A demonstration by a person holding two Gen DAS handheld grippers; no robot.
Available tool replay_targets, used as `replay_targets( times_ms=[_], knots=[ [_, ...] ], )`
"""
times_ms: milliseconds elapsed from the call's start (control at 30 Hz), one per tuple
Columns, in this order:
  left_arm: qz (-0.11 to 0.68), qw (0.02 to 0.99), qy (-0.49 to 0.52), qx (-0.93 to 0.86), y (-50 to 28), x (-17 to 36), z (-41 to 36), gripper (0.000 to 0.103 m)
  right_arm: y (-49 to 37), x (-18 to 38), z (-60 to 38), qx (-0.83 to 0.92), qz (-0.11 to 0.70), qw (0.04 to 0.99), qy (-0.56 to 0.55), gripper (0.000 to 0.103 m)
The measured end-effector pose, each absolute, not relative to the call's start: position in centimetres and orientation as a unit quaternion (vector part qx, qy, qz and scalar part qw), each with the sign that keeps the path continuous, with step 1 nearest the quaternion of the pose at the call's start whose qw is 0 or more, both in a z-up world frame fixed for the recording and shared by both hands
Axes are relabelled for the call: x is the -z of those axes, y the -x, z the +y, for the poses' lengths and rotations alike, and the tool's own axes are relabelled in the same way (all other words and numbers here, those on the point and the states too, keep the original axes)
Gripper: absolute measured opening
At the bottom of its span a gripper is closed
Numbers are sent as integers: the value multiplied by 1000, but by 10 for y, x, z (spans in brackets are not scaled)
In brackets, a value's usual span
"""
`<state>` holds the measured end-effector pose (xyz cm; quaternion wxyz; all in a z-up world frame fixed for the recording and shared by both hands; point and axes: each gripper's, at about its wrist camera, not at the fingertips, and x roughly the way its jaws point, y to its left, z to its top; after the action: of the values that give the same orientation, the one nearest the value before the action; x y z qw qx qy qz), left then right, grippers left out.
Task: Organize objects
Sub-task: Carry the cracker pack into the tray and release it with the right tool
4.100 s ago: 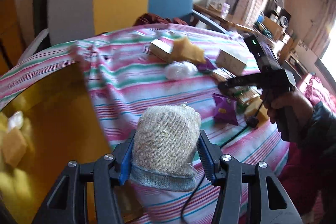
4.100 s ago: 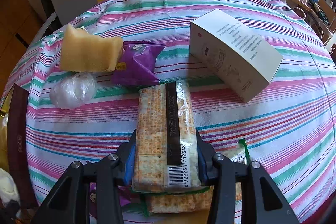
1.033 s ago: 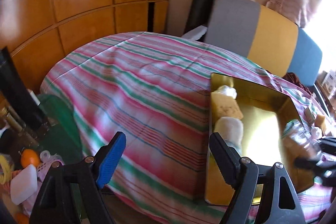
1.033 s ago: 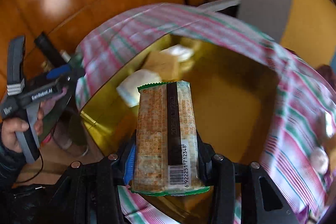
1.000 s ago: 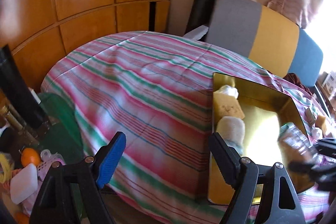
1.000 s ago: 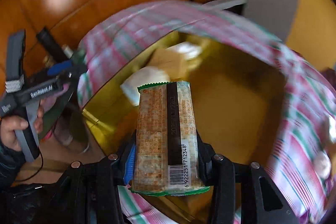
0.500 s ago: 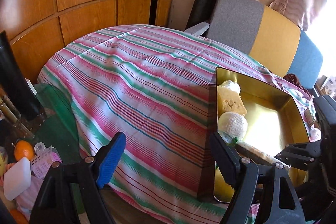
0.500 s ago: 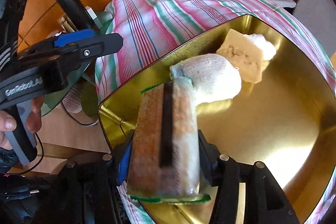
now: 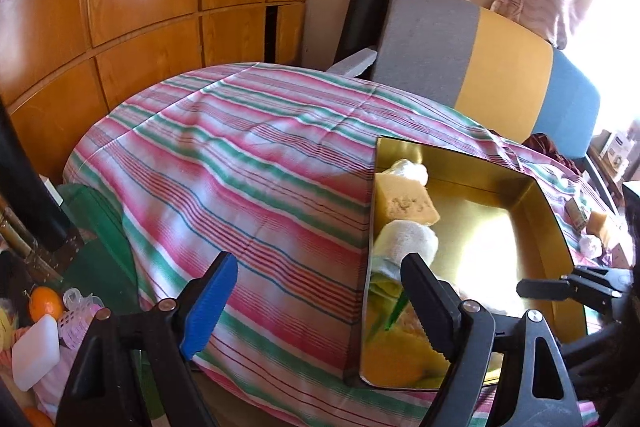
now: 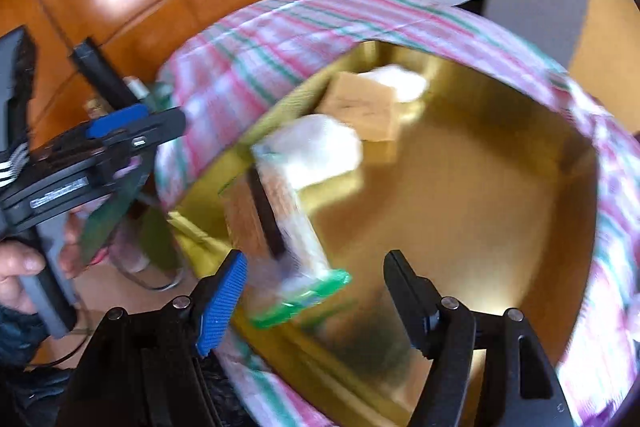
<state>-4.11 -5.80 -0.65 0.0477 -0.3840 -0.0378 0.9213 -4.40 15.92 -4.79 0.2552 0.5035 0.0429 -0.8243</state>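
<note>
**Cracker pack lying in the gold tin**

Wooden wall panels back a table under a pink, green and white striped cloth (image 9: pixel 240 163). On the cloth sits a shallow gold tin (image 9: pixel 554 223), its inside bright with reflected light. Along the tin's left wall, as the left wrist view has it, lie a white wrapped lump (image 9: pixel 408 167) at the far corner, a tan block (image 9: pixel 404 203) next to it, and a pale knitted bundle (image 9: pixel 408 243) nearer the camera.

The right gripper (image 10: pixel 316 287) hangs over the tin with its jaws opening. The cracker pack (image 10: pixel 280 223), clear wrap with a green end seam, lies blurred just ahead of them, tilted, its far end against the knitted bundle; neither pad presses on it.

The left gripper (image 9: pixel 320 291) stands wide apart with nothing between its fingers, one blue pad over the striped cloth, the other over the tin's near corner. A hand (image 10: pixel 16 279) grips its handle at the left of the right wrist view.

Beyond the table stands a chair (image 9: pixel 480 67) backed in grey, yellow and blue. Off the table's left edge, an orange (image 9: pixel 46 303) lies among small clutter.
</note>
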Motion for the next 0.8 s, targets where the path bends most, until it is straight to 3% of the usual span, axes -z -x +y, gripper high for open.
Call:
replay_targets(
  times_ms=[400, 800],
  knots=[
    [-10, 81, 380, -922, 38, -2, -25, 87, 27, 42, 204, 838, -14, 237, -491, 71],
    [19, 161, 374, -913, 39, -19, 42, 88, -12, 16, 337, 876, -107, 107, -459, 71]
  ],
)
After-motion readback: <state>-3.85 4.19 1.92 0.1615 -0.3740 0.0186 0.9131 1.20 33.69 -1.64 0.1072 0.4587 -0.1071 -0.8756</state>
